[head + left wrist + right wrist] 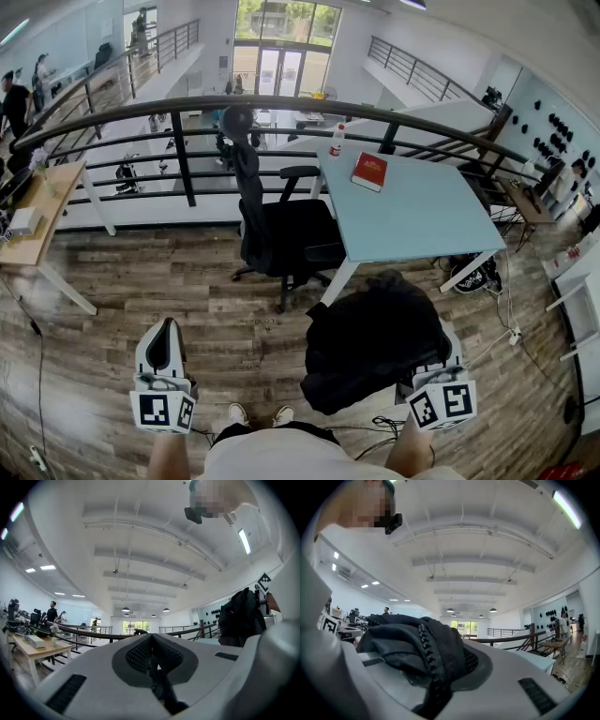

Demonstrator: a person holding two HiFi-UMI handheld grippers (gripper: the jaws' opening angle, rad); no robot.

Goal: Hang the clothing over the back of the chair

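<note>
You stand on a wood floor [187, 291]. A dark railing [281, 101] runs across the room ahead of you. In front of it are a light blue table [422, 220] and a black chair [281, 234], with the chair's seat pushed up to the table's left side. A red book [369, 172] and a bottle [337, 141] are on the table. A wood desk [42, 220] stands far to your left.

Your right gripper [454, 663] is clamped on a black jacket [370, 342]. The jacket is bunched up and covers the jaws. It is well apart from the chair, which is further ahead. Your left gripper [166, 339] has its jaws together, with nothing in them.
</note>
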